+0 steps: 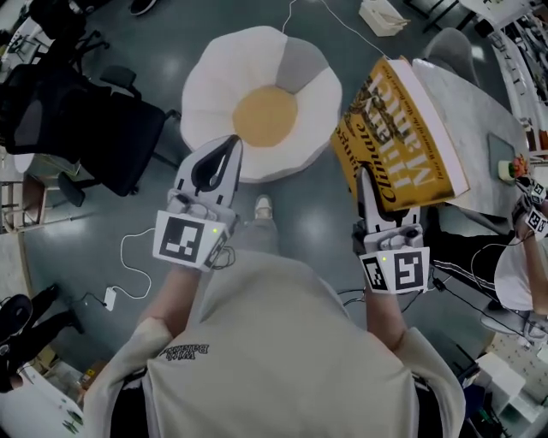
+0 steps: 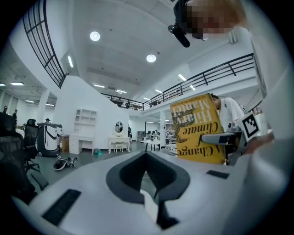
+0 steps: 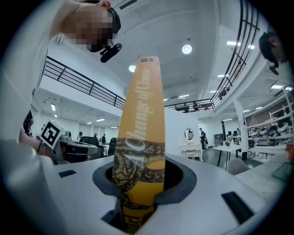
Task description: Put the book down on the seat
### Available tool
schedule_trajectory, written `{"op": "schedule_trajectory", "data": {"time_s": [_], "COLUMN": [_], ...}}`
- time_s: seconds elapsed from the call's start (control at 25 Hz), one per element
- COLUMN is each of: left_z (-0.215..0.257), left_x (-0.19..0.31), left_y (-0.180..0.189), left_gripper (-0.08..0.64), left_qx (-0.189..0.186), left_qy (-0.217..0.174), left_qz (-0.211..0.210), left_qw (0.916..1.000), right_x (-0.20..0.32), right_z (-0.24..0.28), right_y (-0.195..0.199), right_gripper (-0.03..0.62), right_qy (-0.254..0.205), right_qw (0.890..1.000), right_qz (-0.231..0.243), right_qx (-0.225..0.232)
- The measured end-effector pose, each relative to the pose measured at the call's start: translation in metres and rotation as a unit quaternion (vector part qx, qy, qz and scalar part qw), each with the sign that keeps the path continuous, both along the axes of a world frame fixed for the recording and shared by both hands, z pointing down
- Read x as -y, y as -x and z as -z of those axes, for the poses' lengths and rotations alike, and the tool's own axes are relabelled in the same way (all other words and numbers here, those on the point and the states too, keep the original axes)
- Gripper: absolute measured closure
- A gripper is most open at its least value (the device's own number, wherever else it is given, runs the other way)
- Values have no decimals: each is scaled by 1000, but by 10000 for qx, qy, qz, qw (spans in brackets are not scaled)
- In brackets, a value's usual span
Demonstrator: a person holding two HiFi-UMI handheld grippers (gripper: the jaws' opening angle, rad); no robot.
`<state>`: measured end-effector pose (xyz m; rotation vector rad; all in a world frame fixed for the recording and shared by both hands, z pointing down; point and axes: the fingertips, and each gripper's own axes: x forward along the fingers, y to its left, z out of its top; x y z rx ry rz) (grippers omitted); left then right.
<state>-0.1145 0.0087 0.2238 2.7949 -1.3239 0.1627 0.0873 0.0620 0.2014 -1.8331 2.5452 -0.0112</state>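
Note:
In the head view a yellow hardback book (image 1: 401,137) is held upright in the air, gripped at its lower edge by my right gripper (image 1: 364,184), which is shut on it. The right gripper view looks straight at the book's spine (image 3: 140,133) standing between the jaws of the right gripper (image 3: 138,193). On the floor ahead lies the seat (image 1: 214,94), a round white scalloped cushion with an orange centre, left of the book. My left gripper (image 1: 224,152) hovers at the seat's near edge, shut and empty. From the left gripper (image 2: 148,158) view, the book (image 2: 197,131) shows to the right.
A black office chair (image 1: 86,120) stands left of the seat. A white cable and charger (image 1: 110,298) lie on the grey floor. A grey tabletop (image 1: 484,111) and another person's arm (image 1: 531,248) are at the right. A white box (image 1: 383,17) lies beyond.

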Motion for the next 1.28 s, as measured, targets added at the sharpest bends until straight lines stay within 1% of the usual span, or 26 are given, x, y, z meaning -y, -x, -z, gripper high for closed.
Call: {"op": "schedule_trajectory", "data": {"time_s": [0.08,0.44,0.64,0.8,0.96,1.12,1.28], "left_z": [0,-3,-6,-5,2,5,3], "left_x": [14,9,8,34,56,60,64], "left_y": [4,-4,-2,-1,2,-2,-3], "left_gripper": [551,551,551,551,551,551,551], "left_qx": [-2,53,-9,80,-45,36,-1], "left_qy": [-4,-223,-91,-35,58,-2,73], "left_qz": [10,-96,-40,-30,221,383,531], "left_qw": [10000,9997,10000,10000,9997,9993,9986], "right_x": [14,15,20,53,79,89,97], "right_z": [0,-4,-3,-1,-1,4,7], "right_y": [4,-1,1,3,-5,-14,-16], "right_gripper": [442,442,442,442,442,442,441], "right_qy": [-5,-197,-109,-6,74,20,87], "right_qw": [10000,9998,9999,9999,9996,9992,9987], "right_qz": [16,-25,22,96,254,405,509], "right_qx": [-21,-19,-87,-39,-10,-38,-43]}}
